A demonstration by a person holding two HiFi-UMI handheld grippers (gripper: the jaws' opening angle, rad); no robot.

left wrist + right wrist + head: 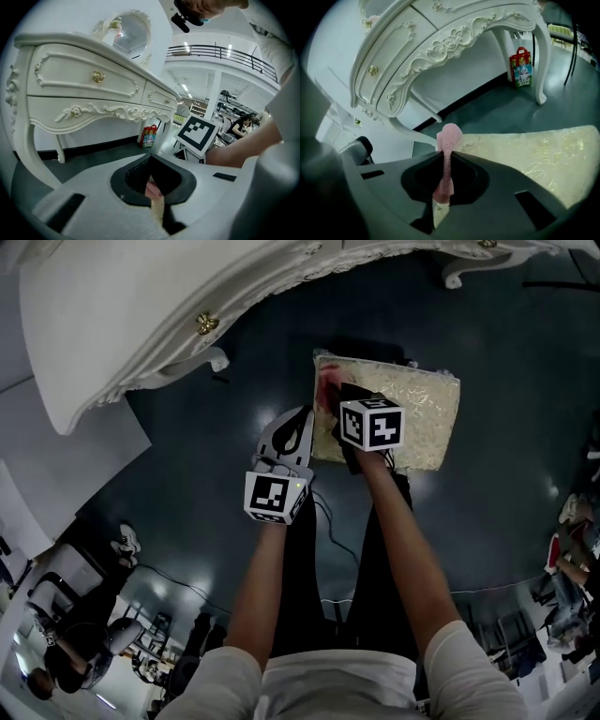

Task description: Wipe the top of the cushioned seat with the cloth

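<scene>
Because the pink cloth [449, 136] is limp, the right gripper [444, 157] clamps its bunched fold; left gripper [151, 164] closed, empty.

The head view looked steeply down on the cushioned seat [424, 416] and white dressing table [141, 315]; both gripper views, set low, faced that same table.

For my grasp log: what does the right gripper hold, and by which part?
The right gripper pinches the pink mesh cloth by a bunched fold near its middle.
</scene>
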